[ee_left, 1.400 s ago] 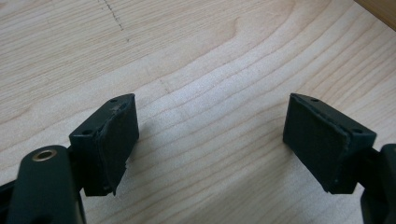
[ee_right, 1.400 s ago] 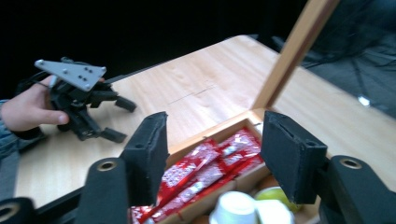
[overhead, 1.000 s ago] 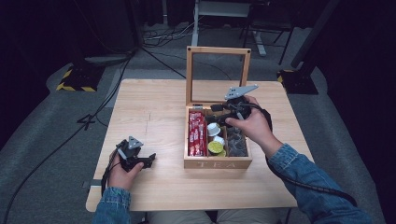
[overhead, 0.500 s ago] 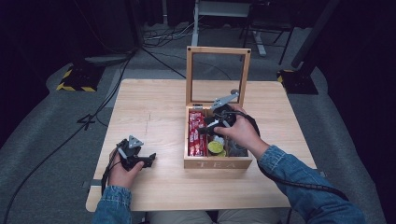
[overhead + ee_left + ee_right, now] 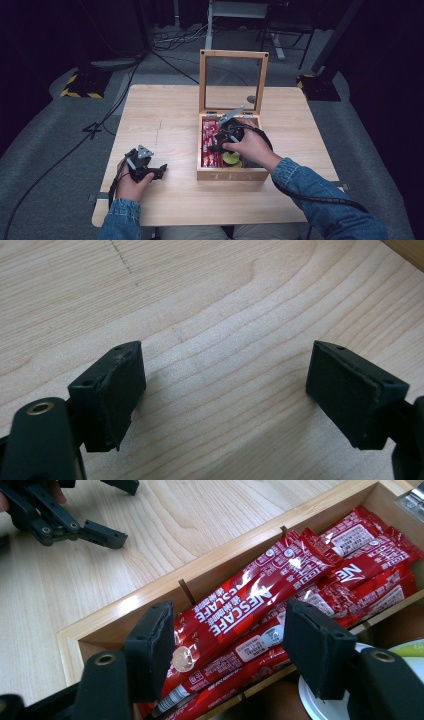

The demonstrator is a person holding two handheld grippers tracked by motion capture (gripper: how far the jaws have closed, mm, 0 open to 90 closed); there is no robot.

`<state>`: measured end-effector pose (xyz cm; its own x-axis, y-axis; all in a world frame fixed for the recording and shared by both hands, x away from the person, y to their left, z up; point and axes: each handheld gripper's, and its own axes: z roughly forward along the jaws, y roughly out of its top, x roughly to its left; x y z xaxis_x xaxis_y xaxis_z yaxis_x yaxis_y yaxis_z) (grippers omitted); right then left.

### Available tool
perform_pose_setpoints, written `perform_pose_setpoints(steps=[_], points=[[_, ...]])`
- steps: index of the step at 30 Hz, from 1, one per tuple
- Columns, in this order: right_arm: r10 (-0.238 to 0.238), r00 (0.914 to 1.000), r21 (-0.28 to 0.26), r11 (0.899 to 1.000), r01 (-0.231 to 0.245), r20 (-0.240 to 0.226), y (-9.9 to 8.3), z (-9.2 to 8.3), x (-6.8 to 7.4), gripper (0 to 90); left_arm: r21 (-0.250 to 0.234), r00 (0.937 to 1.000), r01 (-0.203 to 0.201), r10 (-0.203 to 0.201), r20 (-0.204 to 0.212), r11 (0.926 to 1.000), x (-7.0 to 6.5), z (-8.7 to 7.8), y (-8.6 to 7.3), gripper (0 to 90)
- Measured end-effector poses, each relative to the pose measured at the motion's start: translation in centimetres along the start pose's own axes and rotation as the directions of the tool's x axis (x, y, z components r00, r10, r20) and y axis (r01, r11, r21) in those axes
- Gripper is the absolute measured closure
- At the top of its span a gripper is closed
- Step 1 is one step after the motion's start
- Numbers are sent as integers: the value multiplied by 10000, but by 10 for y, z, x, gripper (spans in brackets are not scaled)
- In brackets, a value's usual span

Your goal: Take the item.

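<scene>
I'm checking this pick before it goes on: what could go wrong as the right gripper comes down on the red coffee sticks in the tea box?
The right gripper, jaws just opening, straddles several overlapping coffee sticks, so it may grab more than one. Its left jaw sits close to the box wall and could catch it. The glossy wrappers may slip from the pads.

white cup (image 5: pixel 320 700) cut off by edge, hidden behind gripper

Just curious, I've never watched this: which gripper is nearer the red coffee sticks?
The right. The right gripper hangs over the coffee sticks in the box, jaws open astride the top one. The left gripper rests on the table, well off the box.
</scene>
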<state>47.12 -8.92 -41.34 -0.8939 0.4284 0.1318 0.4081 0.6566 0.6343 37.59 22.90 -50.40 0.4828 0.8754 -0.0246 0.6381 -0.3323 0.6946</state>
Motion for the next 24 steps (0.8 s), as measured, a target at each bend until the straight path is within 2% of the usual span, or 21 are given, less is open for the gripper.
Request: perform_pose_setpoints(steps=[5,16,19,20,24], points=[[-51,9998,399,9992,44,169,0,6,3,367,-9,10000,-14,14,5,10000,0,0,0,164],[-106,9997,577,9983,94,210,0,14,5,348,12,10000,6,-6,3,10000,0,1,1,161],[-85,9999,621,9980,79,90,0,16,5,348,11,10000,12,-12,0,10000,0,1,1,161],[66,10000,668,9977,-67,19,0,16,6,349,20,10000,0,0,2,10000,0,1,1,161],[61,9999,505,9987,-53,-145,0,16,9,412,20,10000,5,-5,-2,10000,0,1,1,161]])
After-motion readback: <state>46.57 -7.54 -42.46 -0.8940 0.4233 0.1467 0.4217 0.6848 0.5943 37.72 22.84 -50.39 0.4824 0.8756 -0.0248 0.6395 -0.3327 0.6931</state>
